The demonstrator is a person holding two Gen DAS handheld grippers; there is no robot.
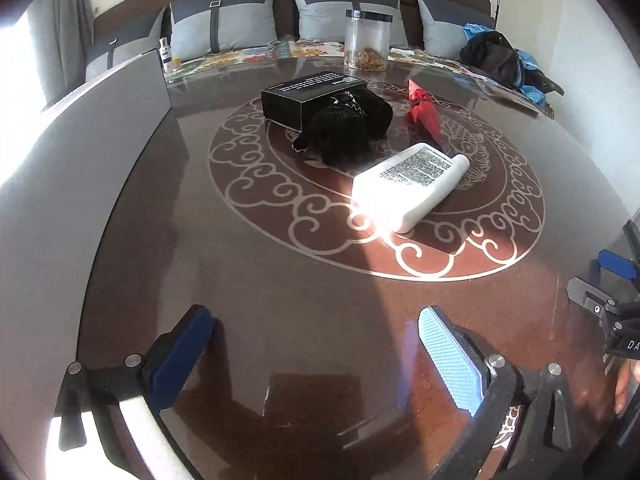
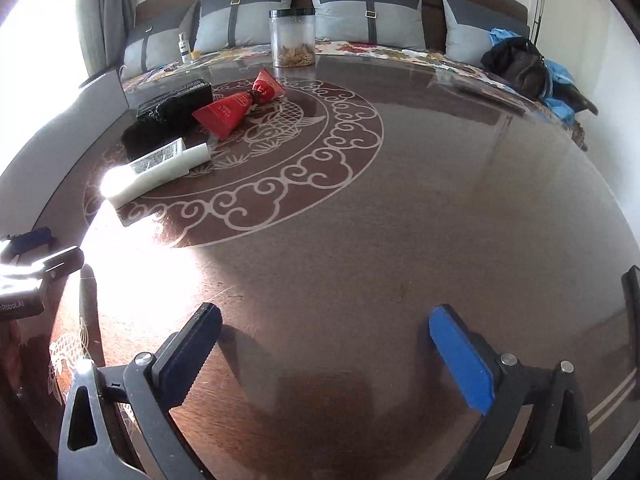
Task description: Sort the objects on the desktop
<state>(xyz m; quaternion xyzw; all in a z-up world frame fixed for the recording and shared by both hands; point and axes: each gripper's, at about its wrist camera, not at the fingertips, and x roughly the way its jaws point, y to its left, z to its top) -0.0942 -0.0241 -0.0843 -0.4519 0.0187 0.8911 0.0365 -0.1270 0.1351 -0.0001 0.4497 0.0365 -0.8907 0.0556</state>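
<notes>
Hovering low over the near edge of the dark patterned table (image 1: 280, 320), the left gripper (image 1: 316, 344) and the right gripper (image 2: 324, 344) both have their jaws wide apart with nothing between them, which suits a moment where no object has yet been chosen. The things to sort lie in a loose cluster on the round scroll pattern, well apart from both tools: a white tube (image 1: 408, 186) on its side with the printed label up, nearest the grippers and half washed out by sunlight; a black cloth bundle (image 1: 344, 128) heaped against a black box (image 1: 308, 98), touching it and hiding its near corner; and a red packet (image 1: 424, 114) just beside the bundle. From the right wrist view the same group sits far to the left, with the white tube (image 2: 160, 170) in front and the red packet (image 2: 240, 108) behind it, so the left gripper looks better placed to reach in first. A clear jar (image 1: 368, 40) with a dark lid stands upright at the far edge, apart from the pile, and a small white bottle (image 1: 165, 53) stands at the far left beyond a grey panel (image 1: 100, 140). My guess is that the tube, lying free and closest, is the easiest first pick, while the cloth will need lifting off the box.
</notes>
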